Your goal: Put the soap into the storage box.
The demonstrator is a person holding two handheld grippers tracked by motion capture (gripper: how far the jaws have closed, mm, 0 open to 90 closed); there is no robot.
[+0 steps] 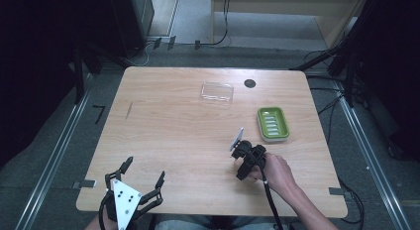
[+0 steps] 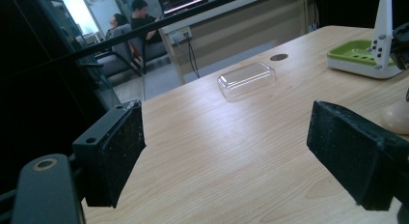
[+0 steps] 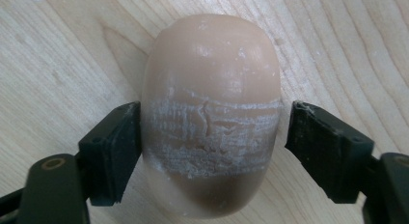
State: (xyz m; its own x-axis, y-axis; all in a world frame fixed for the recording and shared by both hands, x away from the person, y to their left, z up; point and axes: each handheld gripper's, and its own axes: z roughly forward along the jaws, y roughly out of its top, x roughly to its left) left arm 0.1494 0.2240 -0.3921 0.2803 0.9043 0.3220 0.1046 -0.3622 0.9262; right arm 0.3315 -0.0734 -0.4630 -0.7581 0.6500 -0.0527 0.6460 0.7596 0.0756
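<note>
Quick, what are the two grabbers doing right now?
Left gripper: open, holding nothing, above the table.
Right gripper: jaws around the tan soap, one pad touching, a small gap at the other; not yet clamped.

A pale wooden counter (image 1: 173,141) is filling the middle of the high view, standing on a grey floor (image 1: 59,141). A small dark round disc (image 1: 250,83) is sitting near the counter's far edge, towards the far right corner, and a thin dark streak (image 1: 130,110) is showing near the left edge. Metal rails (image 1: 54,155) are running along the floor on either side, and black cables (image 1: 225,22) are trailing beyond the far edge. In the left gripper view, two people (image 2: 140,14) are sitting in the background beyond the counter, with wall sockets (image 2: 182,35) showing just beside them
</note>
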